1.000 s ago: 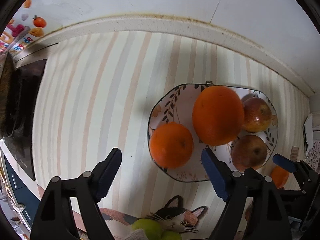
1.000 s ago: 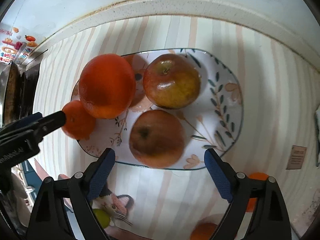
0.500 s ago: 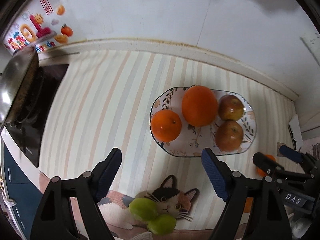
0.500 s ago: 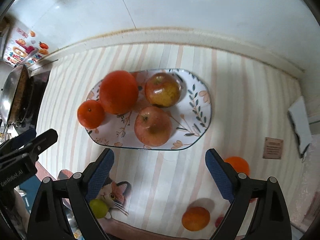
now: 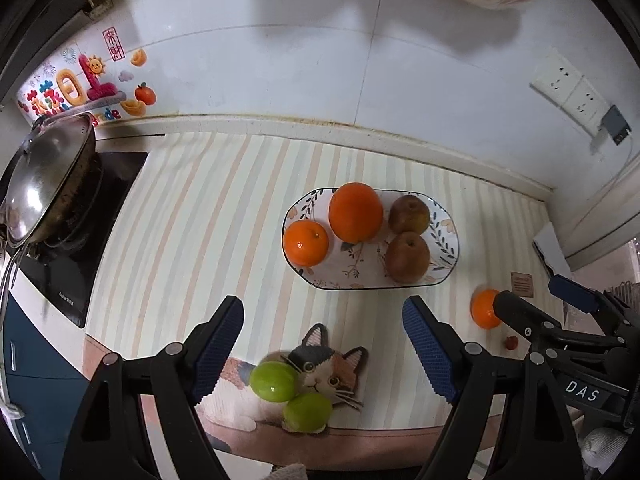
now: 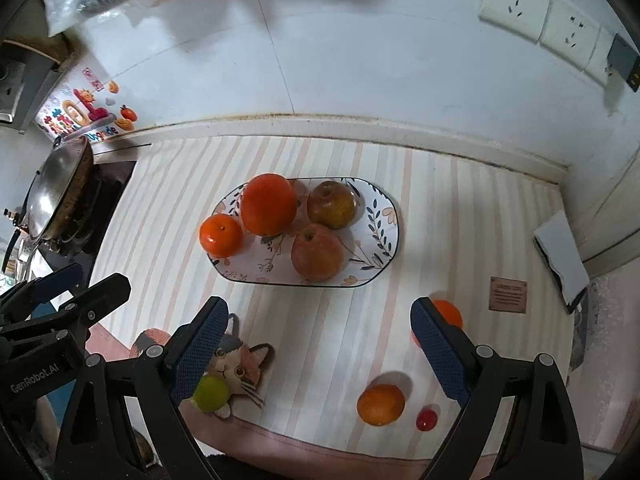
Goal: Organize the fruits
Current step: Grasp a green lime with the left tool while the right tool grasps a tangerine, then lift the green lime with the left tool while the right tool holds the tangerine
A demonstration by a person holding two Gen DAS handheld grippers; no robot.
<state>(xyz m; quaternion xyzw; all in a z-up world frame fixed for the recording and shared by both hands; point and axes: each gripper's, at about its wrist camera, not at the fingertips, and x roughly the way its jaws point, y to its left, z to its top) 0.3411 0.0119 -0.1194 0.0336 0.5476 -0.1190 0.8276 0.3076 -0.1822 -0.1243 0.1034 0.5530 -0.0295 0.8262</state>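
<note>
Both tools hang above the striped table (image 5: 192, 216) with nothing between their fingers. The left tool (image 5: 322, 346) has its jaws wide apart, and the right tool (image 6: 318, 350) is spread just as wide.

A leaf-patterned plate (image 6: 380, 216) lies near the middle of the table. It holds four fruits: a big orange (image 6: 269, 204) at the back left, a small orange (image 6: 221, 236) at the left rim and touching the big one, a dull greenish-red apple (image 6: 332, 204) at the back right, and a redder apple (image 6: 317, 252) in front of it. The two apples sit just beside each other.

Other fruit lies loose on the table, off the plate. In the left view two green fruits (image 5: 273, 381) touch each other on a cat picture (image 5: 324, 368) printed at the table's near edge. To the right of the plate, a small orange one (image 6: 448, 313) is partly hidden behind the right tool's finger. Nearer the edge lie another orange fruit (image 6: 380, 404) and, just beside it, a tiny red fruit (image 6: 426, 419).

At the far left a lidded wok (image 5: 44, 176) sits on a black stove (image 5: 80, 264). A white tiled wall (image 5: 280, 60) rises behind the table, with bright stickers (image 5: 76, 88) at its left and sockets (image 6: 540, 16) at its right.
</note>
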